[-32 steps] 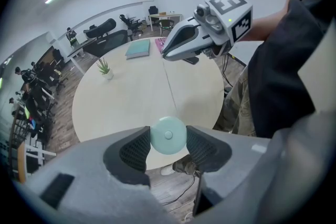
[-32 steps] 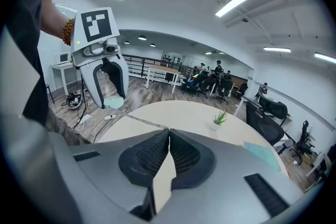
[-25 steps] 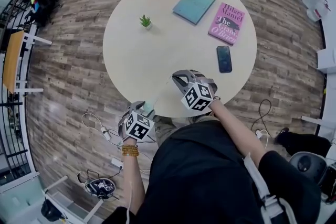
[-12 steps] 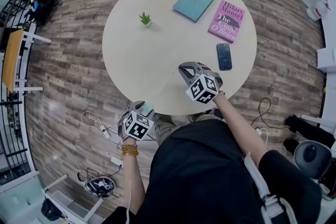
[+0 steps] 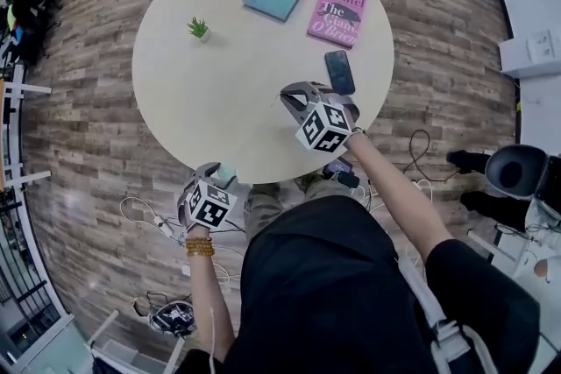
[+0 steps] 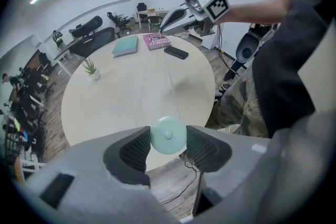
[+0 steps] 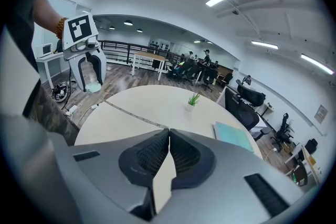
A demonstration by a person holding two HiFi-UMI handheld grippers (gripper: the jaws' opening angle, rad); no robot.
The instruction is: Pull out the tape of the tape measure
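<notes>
Tape extraction: the left gripper (image 6: 168, 137), jaws clamped on the round pale-green tape measure (image 5: 225, 172) just off the table (image 5: 219, 92) edge, should anchor it while the right gripper (image 7: 168, 131), jaws pinching the tape (image 7: 134, 114), draws straight away, level and untwisted.

The grey left gripper (image 5: 222, 177) and right gripper (image 5: 287, 97) bore black-and-white marker cubes (image 5: 322, 127); the person wore a black top (image 5: 324, 276) and seemingly an amber-bead bracelet (image 5: 200, 247).

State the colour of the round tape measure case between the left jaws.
The tape measure case is pale mint green, clearest in the left gripper view.
</notes>
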